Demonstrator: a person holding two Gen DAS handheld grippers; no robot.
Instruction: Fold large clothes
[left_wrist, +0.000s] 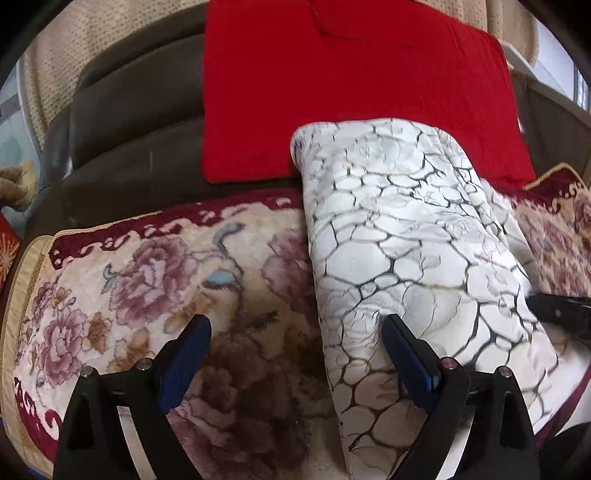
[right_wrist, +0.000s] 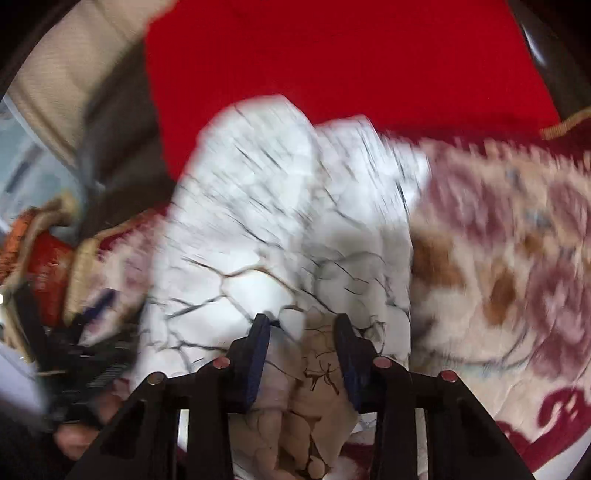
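Note:
A white garment with a dark crackle pattern (left_wrist: 406, 240) lies folded into a long strip on a floral blanket (left_wrist: 147, 277). My left gripper (left_wrist: 295, 336) stands wide open at the strip's near left edge. Its right finger (left_wrist: 406, 362) rests over the cloth and its left finger (left_wrist: 188, 354) is over the blanket. In the blurred right wrist view, my right gripper (right_wrist: 303, 332) is narrowed on a bunched fold of the garment (right_wrist: 258, 221), which fills the gap between the pads. A black part of the right gripper (left_wrist: 561, 310) shows at the strip's right side.
A red cloth (left_wrist: 332, 92) lies spread behind the garment against the dark brown sofa back (left_wrist: 129, 122). A beige knitted cover (left_wrist: 74, 55) hangs over the sofa top. The blanket (right_wrist: 498, 258) stretches out on both sides of the garment.

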